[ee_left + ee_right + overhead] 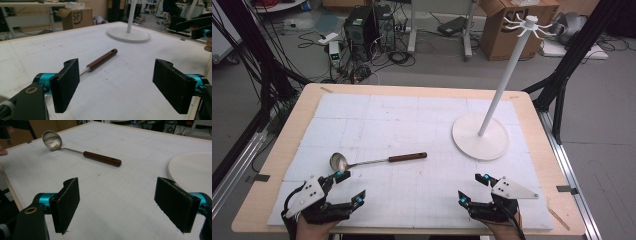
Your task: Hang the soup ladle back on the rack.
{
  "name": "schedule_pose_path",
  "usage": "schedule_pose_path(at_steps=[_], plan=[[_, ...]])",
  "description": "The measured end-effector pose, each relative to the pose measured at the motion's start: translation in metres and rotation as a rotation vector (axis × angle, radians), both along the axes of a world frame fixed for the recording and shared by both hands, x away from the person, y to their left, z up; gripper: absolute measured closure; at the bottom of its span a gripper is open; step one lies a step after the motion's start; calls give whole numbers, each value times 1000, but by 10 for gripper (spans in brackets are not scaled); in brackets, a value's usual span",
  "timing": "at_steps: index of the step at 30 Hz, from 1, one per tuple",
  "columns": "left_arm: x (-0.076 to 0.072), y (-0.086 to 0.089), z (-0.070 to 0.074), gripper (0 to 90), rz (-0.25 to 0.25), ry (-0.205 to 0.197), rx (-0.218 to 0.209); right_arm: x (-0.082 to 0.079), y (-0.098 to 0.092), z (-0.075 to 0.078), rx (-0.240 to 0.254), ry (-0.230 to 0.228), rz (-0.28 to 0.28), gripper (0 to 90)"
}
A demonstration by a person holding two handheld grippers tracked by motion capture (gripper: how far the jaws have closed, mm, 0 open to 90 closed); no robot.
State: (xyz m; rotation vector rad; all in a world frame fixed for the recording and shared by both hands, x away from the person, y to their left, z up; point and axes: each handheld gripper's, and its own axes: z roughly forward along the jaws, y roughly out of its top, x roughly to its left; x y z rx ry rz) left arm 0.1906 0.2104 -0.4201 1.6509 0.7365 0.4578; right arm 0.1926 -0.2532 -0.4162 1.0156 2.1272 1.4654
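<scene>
A steel ladle [377, 160] with a brown handle lies flat on the white mat, bowl to the left. Its handle [102, 59] reaches out past my left gripper's left jaw, and the whole ladle [80, 151] lies far off in the right gripper view. A white hook stand [498, 100] rises from a round base [480, 136] at the right. My left gripper [351, 188] rests open at the front left, just below the ladle's bowl. My right gripper [473, 188] rests open at the front right. Nothing sits between the jaws of the left gripper [116, 85] or the right gripper [117, 205].
The white mat [412, 125] covers most of the wooden table [532, 150]. Behind the table on the floor are a cardboard box [512, 25], computer cases [367, 25] and cables. Black frame legs [562, 75] stand at both sides.
</scene>
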Motion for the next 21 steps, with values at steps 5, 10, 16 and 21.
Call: schedule_pose_path(at_steps=[5, 10, 16, 21], plan=[[32, -8, 9, 225, -89, 52, 2, 0, -2, 1, 10, -8, -6, 193], [61, -19, 12, 233, -125, 103, 63, 1, -4, 0, 22, -6, -7, 194], [86, -35, 16, 263, -133, 130, 171, 0, -4, -1, 35, -2, 2, 194], [108, -55, 19, 288, -206, 186, 332, -1, -4, 1, 51, -8, 10, 195]])
